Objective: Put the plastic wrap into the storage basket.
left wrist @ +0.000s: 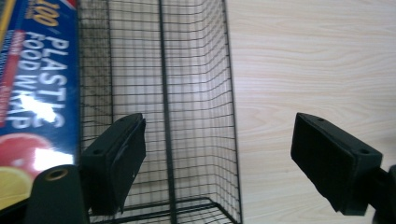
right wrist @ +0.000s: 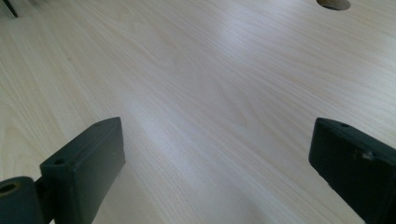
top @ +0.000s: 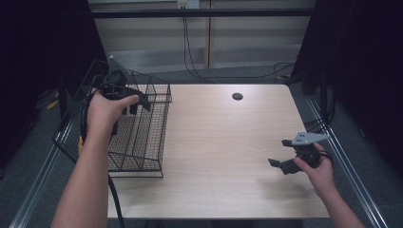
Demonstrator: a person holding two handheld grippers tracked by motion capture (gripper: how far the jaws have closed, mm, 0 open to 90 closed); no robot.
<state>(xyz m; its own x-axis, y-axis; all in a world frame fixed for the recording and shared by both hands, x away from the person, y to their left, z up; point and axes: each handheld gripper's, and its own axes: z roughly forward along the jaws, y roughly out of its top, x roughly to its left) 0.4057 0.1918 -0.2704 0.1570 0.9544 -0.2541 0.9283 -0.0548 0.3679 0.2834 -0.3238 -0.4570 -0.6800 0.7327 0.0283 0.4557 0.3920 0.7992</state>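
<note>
A black wire basket (top: 142, 142) stands on the left side of the light wooden table (top: 223, 137). My left gripper (top: 135, 102) hovers over the basket's far end, held from above by a hand. In the left gripper view its jaws (left wrist: 219, 135) stand open with nothing between them, above the basket's mesh (left wrist: 163, 93). A blue box of plastic food wrap (left wrist: 37, 93) lies along the basket's side in that view. My right gripper (top: 280, 154) is held low over the table's right part. It is open (right wrist: 215, 135), with bare wood between its jaws.
A round cable hole (top: 237, 96) sits near the table's far edge, and it appears at the top of the right gripper view (right wrist: 332, 3). Metal rails run along both sides of the table. Cables hang behind it.
</note>
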